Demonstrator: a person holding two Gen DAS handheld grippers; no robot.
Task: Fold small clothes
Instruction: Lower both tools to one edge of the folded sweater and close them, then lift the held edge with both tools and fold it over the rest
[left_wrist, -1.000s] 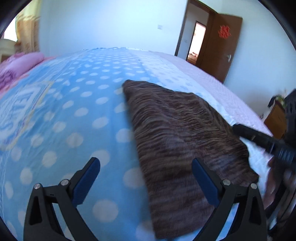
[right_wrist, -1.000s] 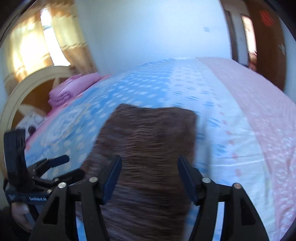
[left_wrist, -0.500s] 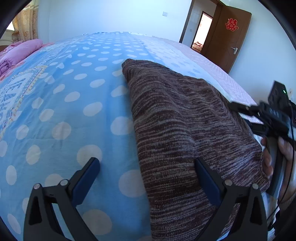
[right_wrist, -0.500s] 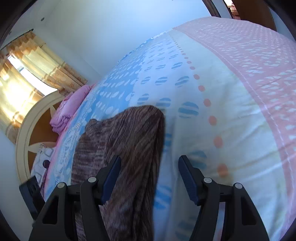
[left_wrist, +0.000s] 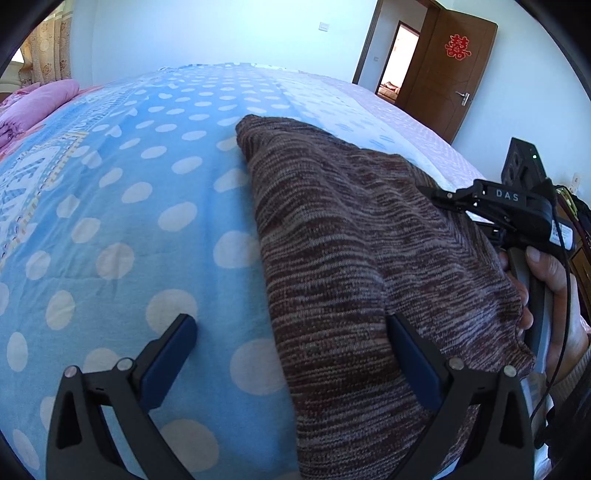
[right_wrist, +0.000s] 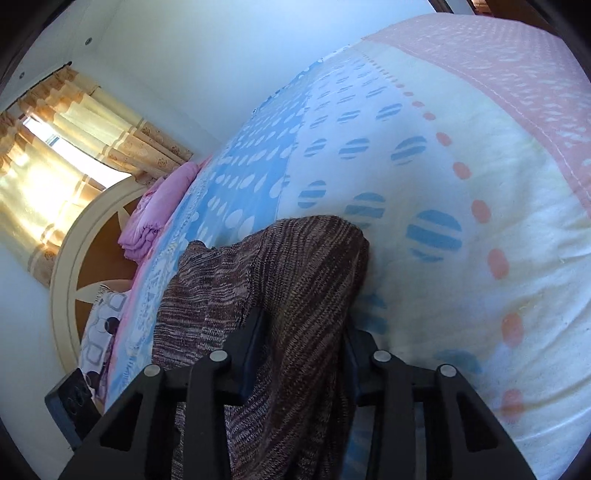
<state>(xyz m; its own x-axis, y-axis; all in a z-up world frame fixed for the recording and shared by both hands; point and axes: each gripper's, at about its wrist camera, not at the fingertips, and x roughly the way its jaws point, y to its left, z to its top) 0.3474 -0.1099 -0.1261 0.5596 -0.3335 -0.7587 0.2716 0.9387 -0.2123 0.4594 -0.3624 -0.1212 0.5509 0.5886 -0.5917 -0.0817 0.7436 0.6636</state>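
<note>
The right gripper (right_wrist: 303, 354) is closing its fingers on the brown marled knit garment's (right_wrist: 295, 280) edge, starting a fold; the left gripper (left_wrist: 291, 350) is hovering released.

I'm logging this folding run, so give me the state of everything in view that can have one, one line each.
Brown marled knit garment: lying on the bed, one edge bunched between the right tool's fingers.
Right tool: closing on the garment's edge.
Left tool: open, straddling the garment's near edge, not gripping.
Brown wooden door: open.
Yellow patterned curtains: drawn across the window.
</note>
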